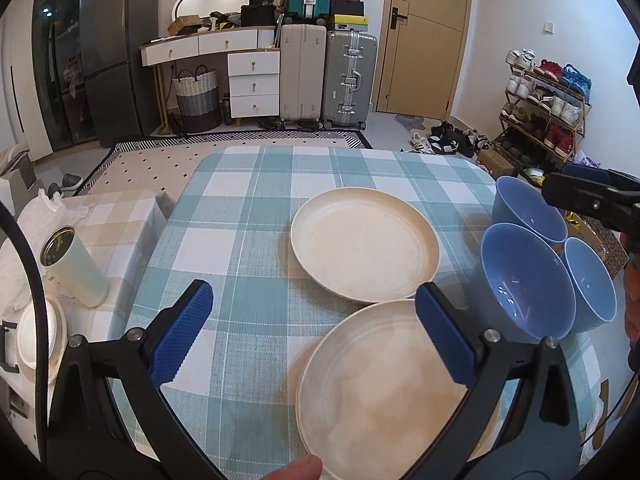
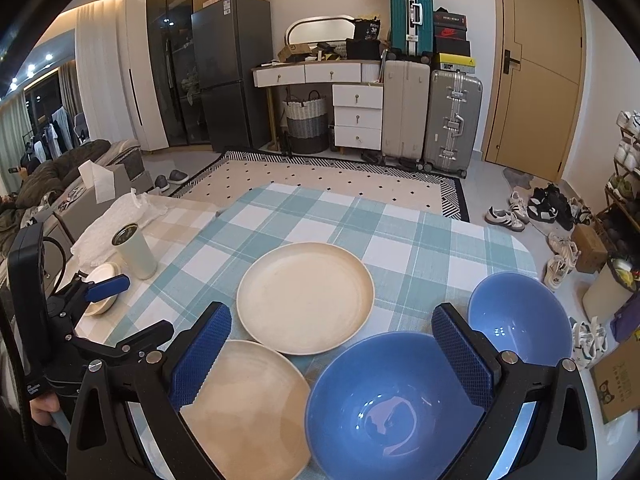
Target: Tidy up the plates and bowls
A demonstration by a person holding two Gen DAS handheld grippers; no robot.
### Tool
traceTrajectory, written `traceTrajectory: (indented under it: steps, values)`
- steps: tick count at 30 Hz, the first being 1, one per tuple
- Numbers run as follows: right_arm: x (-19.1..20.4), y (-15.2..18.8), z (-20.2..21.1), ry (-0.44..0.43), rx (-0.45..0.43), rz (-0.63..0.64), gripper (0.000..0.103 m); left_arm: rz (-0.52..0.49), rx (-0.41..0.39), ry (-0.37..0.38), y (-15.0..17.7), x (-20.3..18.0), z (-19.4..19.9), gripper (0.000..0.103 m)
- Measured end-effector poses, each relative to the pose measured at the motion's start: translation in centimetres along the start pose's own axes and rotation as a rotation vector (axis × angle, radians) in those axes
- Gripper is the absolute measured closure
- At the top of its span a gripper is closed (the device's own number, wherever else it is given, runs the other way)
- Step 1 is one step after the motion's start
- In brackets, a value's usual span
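Over the near cream plate (image 1: 372,392) my left gripper (image 1: 314,328) hangs, jaws apart. My right gripper (image 2: 332,352), jaws also apart, sits above the near blue bowl (image 2: 384,404).

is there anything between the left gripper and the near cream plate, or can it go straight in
Nothing visible blocks it. The left gripper is open, and the near plate lies right below and ahead of its jaws on the checked tablecloth. The far plate sits beyond it, and the blue bowls stand off to the right.

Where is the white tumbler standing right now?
In the left wrist view, the white tumbler stands far left on the beige checked cloth, beside the crumpled plastic wrap.
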State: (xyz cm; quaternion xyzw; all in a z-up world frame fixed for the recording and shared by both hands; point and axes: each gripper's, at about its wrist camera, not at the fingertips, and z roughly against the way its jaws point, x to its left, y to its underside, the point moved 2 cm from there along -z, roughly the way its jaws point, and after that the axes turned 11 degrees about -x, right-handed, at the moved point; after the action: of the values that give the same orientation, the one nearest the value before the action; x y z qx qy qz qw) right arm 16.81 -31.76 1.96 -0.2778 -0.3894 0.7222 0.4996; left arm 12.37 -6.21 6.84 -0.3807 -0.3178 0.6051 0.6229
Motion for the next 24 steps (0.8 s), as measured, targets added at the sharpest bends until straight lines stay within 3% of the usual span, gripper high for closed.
traceTrajectory:
  steps: [24]
  values:
    - [-4.0, 0.3, -10.9, 0.051, 0.167, -0.071, 0.001, -0.006, 0.106, -0.035, -0.6, -0.4, -9.3, 0.002]
